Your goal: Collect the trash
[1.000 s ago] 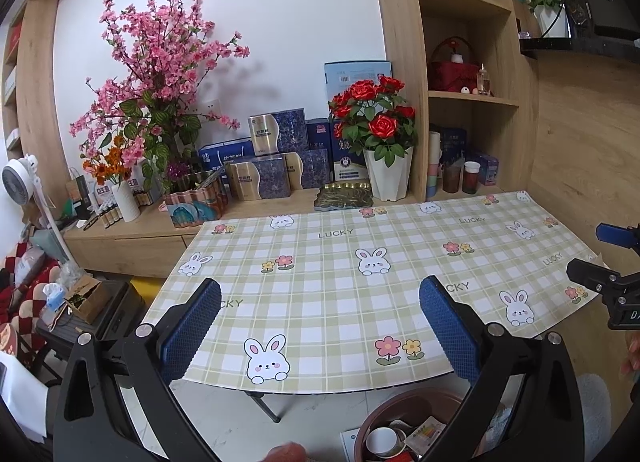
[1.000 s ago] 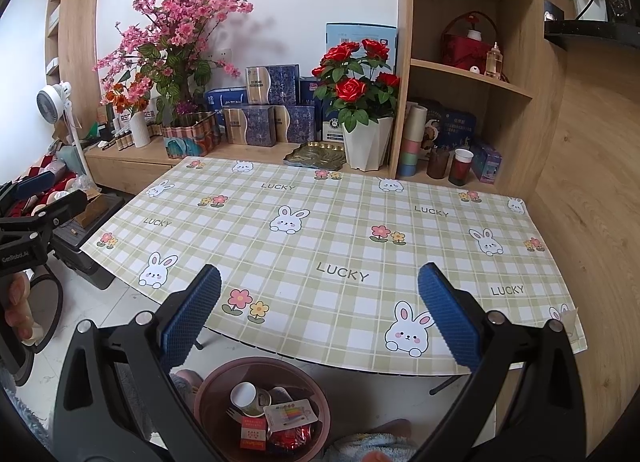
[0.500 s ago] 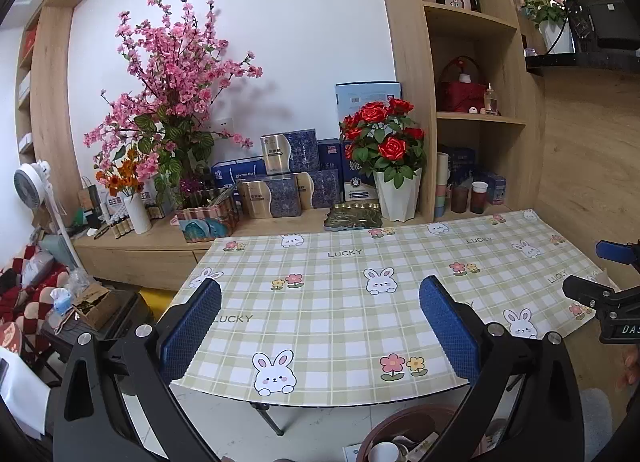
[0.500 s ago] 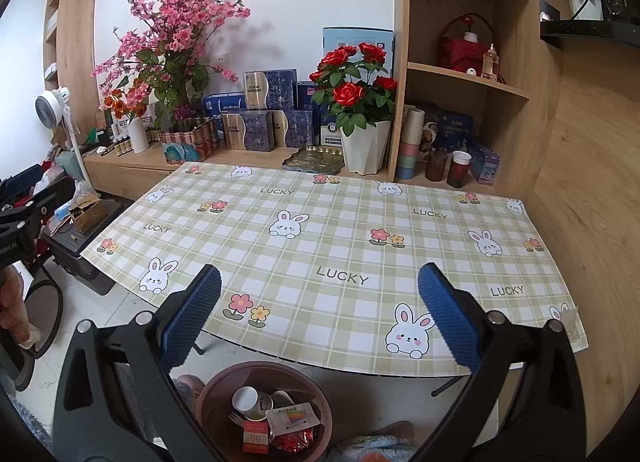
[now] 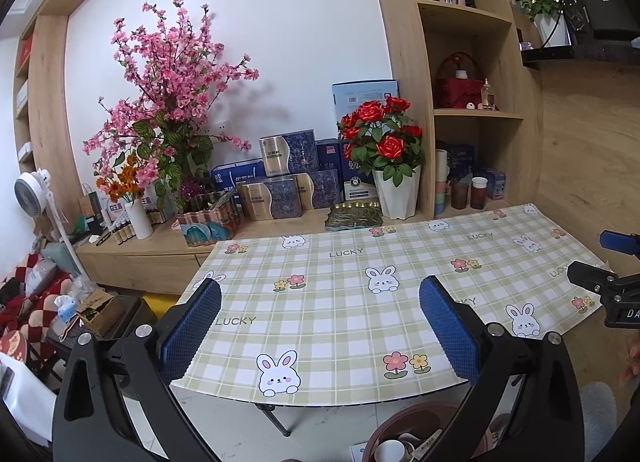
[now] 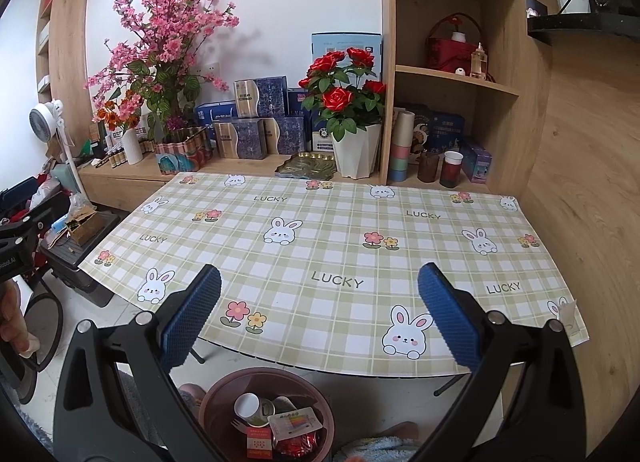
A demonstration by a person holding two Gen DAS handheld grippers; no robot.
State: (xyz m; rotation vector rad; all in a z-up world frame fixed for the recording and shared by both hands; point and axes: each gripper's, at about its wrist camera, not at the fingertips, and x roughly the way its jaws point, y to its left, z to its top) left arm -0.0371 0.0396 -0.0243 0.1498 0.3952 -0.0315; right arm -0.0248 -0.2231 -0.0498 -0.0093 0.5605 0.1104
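Observation:
A brown round bin [image 6: 224, 394] stands on the floor below the table's near edge, holding a paper cup [image 6: 250, 406], a small carton [image 6: 294, 422], a red box and a red wrapper. In the left wrist view only the bin's rim [image 5: 400, 422] shows at the bottom. My left gripper [image 5: 320, 322] is open over the near part of the checked tablecloth [image 5: 340, 282], with nothing between its blue pads. My right gripper [image 6: 320, 314] is open too, above the table's front edge and the bin. No loose item lies on the cloth [image 6: 340, 230].
Behind the table a wooden sideboard carries a rose pot [image 6: 356, 150], pink blossom vase, blue boxes and a green tray [image 6: 306, 166]. Shelves stand at the right with cups [image 6: 452, 170]. A fan [image 6: 46, 118], a crate and cluttered seating fill the left floor.
Both grippers have drawn back and tilted up a little, so more wall and shelf shows and the bin sits lower in the left view. Both stay open.

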